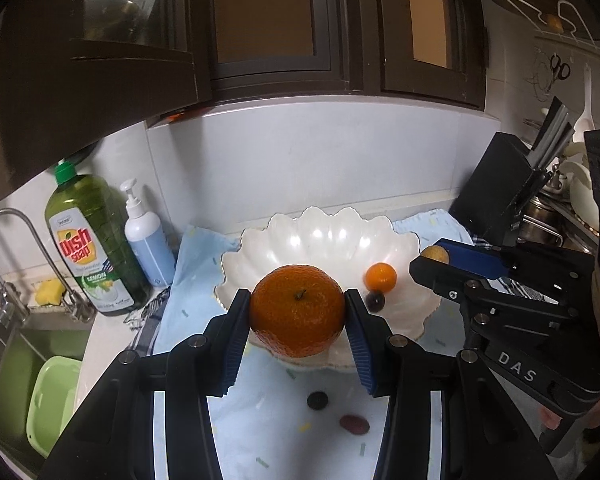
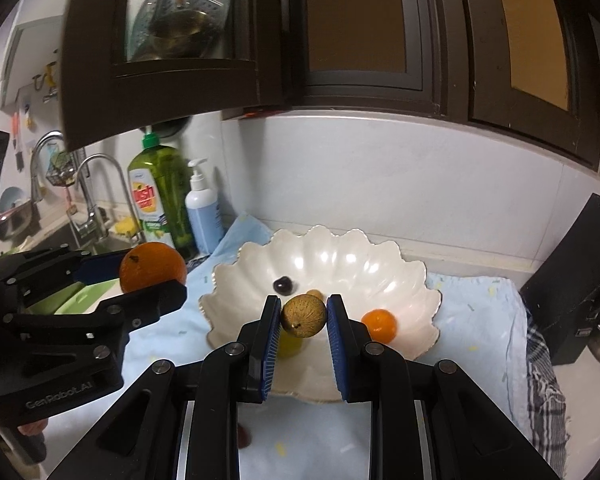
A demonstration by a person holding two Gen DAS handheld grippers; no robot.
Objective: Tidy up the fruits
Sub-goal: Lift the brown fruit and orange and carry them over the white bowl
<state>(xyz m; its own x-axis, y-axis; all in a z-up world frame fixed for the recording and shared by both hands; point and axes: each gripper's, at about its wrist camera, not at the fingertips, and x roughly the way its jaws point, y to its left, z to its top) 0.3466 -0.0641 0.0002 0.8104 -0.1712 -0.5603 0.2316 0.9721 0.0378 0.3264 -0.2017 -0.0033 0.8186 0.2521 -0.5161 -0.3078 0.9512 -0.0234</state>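
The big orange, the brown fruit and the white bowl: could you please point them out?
big orange (image 1: 298, 310), left wrist view, front skin.
brown fruit (image 2: 303, 315), right wrist view, its middle.
white bowl (image 2: 352, 256), right wrist view, inner back wall.

Black linkage tongs (image 1: 298, 312) with ridged blue pads (image 2: 271, 344) (silver pivot screws, white lettering).

Dim fisheye views, glare on bowl (image 1: 332, 240)
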